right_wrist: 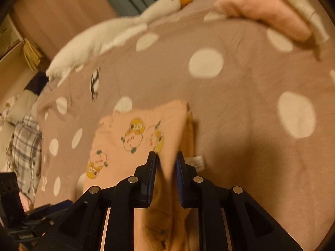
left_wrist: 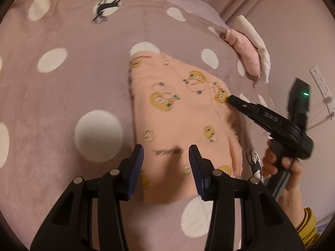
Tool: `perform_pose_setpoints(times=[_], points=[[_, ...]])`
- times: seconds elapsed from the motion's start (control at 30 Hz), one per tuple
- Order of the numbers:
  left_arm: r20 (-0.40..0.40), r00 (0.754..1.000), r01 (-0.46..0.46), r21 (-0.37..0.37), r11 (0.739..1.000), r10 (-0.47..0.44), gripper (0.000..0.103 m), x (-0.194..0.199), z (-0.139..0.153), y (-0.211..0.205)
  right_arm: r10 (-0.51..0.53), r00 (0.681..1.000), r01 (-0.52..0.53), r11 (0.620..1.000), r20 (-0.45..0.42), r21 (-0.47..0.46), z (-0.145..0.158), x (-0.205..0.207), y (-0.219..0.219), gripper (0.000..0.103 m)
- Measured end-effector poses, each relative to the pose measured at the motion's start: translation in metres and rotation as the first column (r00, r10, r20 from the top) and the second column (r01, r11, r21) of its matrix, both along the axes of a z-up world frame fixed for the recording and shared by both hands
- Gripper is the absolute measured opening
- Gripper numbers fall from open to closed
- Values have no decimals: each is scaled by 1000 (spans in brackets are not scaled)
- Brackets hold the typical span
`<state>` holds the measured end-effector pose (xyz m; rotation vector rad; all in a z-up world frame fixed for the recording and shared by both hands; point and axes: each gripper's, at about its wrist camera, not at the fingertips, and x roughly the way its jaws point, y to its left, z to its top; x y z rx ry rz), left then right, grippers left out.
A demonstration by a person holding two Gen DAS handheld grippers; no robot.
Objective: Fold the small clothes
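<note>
A small peach garment [left_wrist: 180, 113] with yellow cartoon prints lies on a mauve bedspread [left_wrist: 62, 96] with white dots. My left gripper [left_wrist: 166, 156] is open and empty, hovering over the garment's near part. My right gripper [right_wrist: 166, 163] is shut on a fold of the garment [right_wrist: 134, 138] at its right edge; a white care label [right_wrist: 196, 162] shows beside it. In the left wrist view the right gripper [left_wrist: 230, 100] touches the garment's right edge.
A white goose plush [right_wrist: 100, 35] lies at the far edge of the bed. Folded pink and white clothes [right_wrist: 268, 14] sit at the far right. A plaid cloth [right_wrist: 27, 146] lies off the bed's left side. A power strip [left_wrist: 322, 87] is on the wall.
</note>
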<state>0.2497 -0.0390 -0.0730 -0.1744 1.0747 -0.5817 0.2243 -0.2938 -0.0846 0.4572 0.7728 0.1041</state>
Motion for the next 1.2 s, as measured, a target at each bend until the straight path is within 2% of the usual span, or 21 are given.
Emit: perform_pose_setpoints(times=[0.1, 0.13, 0.17, 0.23, 0.4, 0.57, 0.63, 0.73, 0.9, 1.03, 1.13, 1.2], points=[[25, 999, 22, 12, 1000, -22, 42, 2, 0, -13, 58, 995, -58, 998, 84, 3, 17, -23, 0, 17], [29, 999, 24, 15, 1000, -24, 41, 4, -2, -17, 99, 989, -100, 995, 106, 9, 21, -32, 3, 17], [26, 999, 27, 16, 1000, -27, 34, 6, -4, -19, 142, 983, -143, 990, 117, -1, 22, -40, 9, 17], [13, 999, 33, 22, 999, -33, 23, 9, -11, -24, 197, 974, -194, 980, 113, -36, 20, -49, 20, 17], [-15, 999, 31, 43, 999, -31, 18, 15, -28, -29, 307, 951, -302, 949, 37, -92, -5, -55, 50, 17], [-37, 999, 39, 51, 998, -37, 17, 19, -34, -28, 294, 954, -299, 949, -59, -104, -33, -44, 53, 16], [-31, 999, 44, 56, 997, -42, 14, 18, -29, -28, 293, 954, -298, 947, -58, -119, -32, -44, 56, 17], [-10, 1000, 22, 38, 999, -21, 15, 24, -19, -23, 304, 952, -305, 942, -29, -143, -22, -53, 60, 17], [-18, 999, -38, -1, 999, 38, 15, 52, -15, -23, 321, 946, -316, 945, 53, -88, -13, -56, 58, 16], [-66, 994, -93, -19, 995, 91, 15, 83, -26, -28, 319, 947, -321, 941, -34, -110, -36, -45, 66, 16], [-99, 988, -124, -20, 992, 122, 13, 101, -38, -32, 324, 946, -325, 941, -22, -96, -43, -50, 65, 16], [-85, 987, -135, -15, 991, 133, 13, 109, -40, -35, 321, 947, -321, 944, -17, -70, -45, -51, 62, 16]])
